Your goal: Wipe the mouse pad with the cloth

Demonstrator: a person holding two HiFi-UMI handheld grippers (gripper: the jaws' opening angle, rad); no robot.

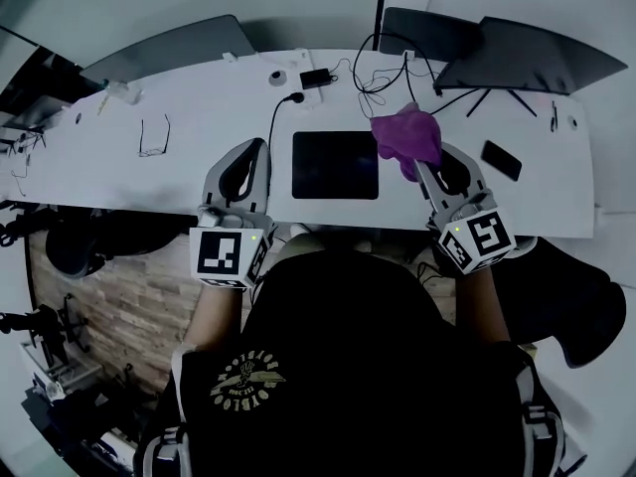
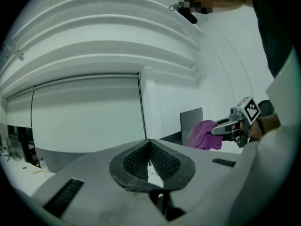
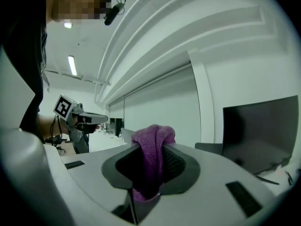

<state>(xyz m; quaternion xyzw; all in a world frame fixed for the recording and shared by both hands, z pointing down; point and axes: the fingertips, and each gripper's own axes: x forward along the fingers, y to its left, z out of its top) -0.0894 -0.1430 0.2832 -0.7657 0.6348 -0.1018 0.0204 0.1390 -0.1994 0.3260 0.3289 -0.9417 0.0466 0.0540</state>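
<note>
right gripper (image 1: 427,170) has its jaws clamped on the purple cloth (image 1: 407,135). a fold is pinched between the pads and the rest bunches up past the jaw tips, so there is a loose wad out front to rub with. the cloth is off the desk (image 1: 149,172), hanging in the air just ahead of the right jaws. the black mouse pad (image 1: 335,164) lies flat, just left of and below those jaws. the cloth overlaps its far right corner in the head view, but contact doesn't look made; the right gripper view points up and level, not down at the pad.

left gripper (image 2: 149,147) has its jaws pressed together with nothing between them. it is parked at the near desk edge with the pad just to the right of its jaws, probably kept aside to leave the pad open, or ready to pin it down.

judgement: wiping not started. the next move needs the right jaws tipped down so the wad lands on the pad. risk: the pad slides if it isn't held.
</note>
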